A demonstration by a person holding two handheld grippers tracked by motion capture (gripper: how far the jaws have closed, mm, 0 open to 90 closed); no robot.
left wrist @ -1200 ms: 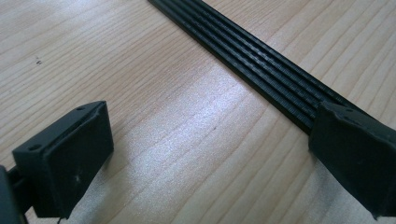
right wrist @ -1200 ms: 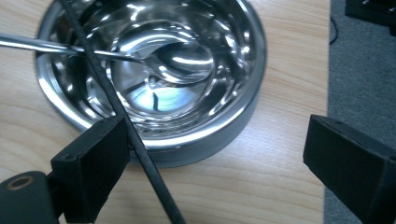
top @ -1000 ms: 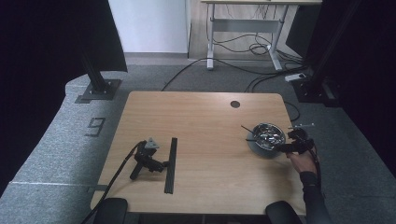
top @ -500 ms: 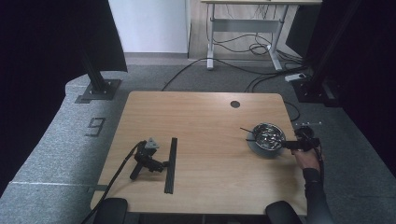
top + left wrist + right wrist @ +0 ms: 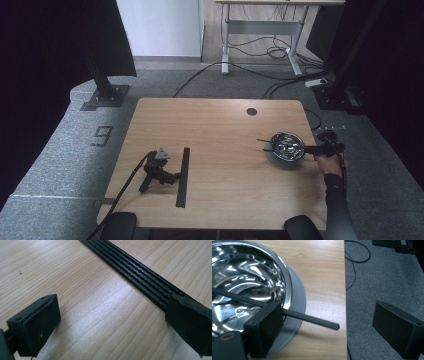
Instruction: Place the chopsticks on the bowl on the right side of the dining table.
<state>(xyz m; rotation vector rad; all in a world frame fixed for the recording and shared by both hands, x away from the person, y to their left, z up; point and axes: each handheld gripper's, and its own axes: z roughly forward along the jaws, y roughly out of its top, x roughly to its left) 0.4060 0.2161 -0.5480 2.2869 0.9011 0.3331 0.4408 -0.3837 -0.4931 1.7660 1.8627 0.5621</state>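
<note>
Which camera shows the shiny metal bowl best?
The right gripper view: the shiny metal bowl fills its left side, with a thin black rod lying across the rim, close beside the right gripper. The high view shows the bowl small, near the table's right edge. The left gripper view looks at a black strip.

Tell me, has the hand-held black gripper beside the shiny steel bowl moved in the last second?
Yes. The right gripper has slid rightward, away from the steel bowl, out past the wooden table's right edge.

shiny steel bowl [image 5: 244,282] on a grey plate [image 5: 295,315], left of the open right gripper [image 5: 332,327]; black rod [image 5: 312,320] across its rim.
</note>
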